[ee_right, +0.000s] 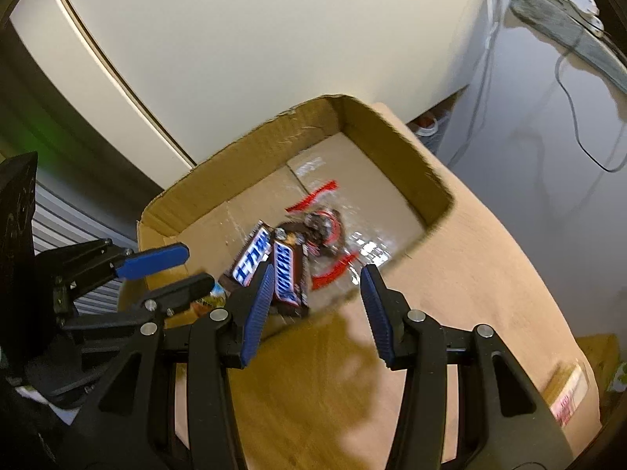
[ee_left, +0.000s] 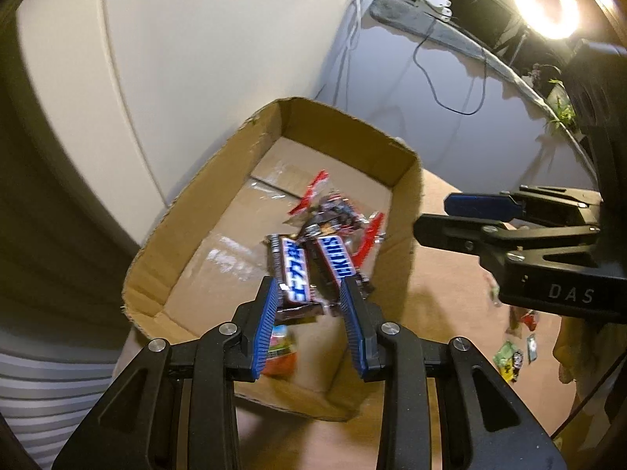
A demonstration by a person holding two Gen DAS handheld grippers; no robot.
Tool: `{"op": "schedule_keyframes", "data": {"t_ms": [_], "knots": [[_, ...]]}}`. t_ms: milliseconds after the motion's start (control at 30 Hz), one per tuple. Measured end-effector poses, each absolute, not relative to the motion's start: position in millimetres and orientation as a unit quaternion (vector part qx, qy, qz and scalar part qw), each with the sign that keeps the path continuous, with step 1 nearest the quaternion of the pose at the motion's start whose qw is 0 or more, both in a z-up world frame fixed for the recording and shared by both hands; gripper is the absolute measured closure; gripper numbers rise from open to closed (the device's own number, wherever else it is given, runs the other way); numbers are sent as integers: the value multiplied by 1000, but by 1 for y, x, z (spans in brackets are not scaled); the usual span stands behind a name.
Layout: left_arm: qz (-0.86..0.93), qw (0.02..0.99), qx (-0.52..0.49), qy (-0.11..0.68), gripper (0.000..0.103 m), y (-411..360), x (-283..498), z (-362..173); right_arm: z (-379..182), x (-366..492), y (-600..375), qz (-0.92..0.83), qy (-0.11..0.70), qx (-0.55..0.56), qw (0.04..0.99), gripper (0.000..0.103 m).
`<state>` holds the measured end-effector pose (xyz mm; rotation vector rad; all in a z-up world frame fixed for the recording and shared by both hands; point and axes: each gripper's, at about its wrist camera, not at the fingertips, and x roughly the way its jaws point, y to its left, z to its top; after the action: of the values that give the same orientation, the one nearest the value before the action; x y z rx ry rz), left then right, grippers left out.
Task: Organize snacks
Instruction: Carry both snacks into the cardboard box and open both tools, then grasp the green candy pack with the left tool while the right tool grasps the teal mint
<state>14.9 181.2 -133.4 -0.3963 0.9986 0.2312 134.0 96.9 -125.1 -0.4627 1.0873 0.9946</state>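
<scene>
Left wrist view: the left gripper sits at lower centre, pointing down into a cardboard box that fills the middle of the frame. Its blue pads stand a little apart, and whether they press on anything cannot be told. Between and just above the fingertips two Snickers bars lie side by side on the box floor: the left bar and the right bar. Behind them, toward mid-frame, lies a clear bag with red edges. A small colourful packet shows under the left pad, low in the frame. The right gripper enters from the right edge, beside the box wall. More loose snacks lie at lower right on the tan surface. A ring light glows at upper right.

Right wrist view: the right gripper is at lower centre, its jaws apart with nothing between the pads. The two bars lie in the box at mid-frame, just above its left pad, with the bag behind them. The left gripper reaches in from the left edge over the box's near corner.
</scene>
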Motion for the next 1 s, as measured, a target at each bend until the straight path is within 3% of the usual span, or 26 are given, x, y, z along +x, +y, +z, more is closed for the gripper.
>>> {"op": "schedule_keyframes", "data": {"t_ms": [400,733,1000], "knots": [[39,857,-169,485,71,121,37,-130,-117,156,-40,383,501,-149,762,55],[-29,849,-137,510,71,58,57,-139,-154,153,-163,288,543,-102,782,55],[-74,840,-104,527,71,17,79,-148,-183,146,-207,244,566,-98,781,55]]}}
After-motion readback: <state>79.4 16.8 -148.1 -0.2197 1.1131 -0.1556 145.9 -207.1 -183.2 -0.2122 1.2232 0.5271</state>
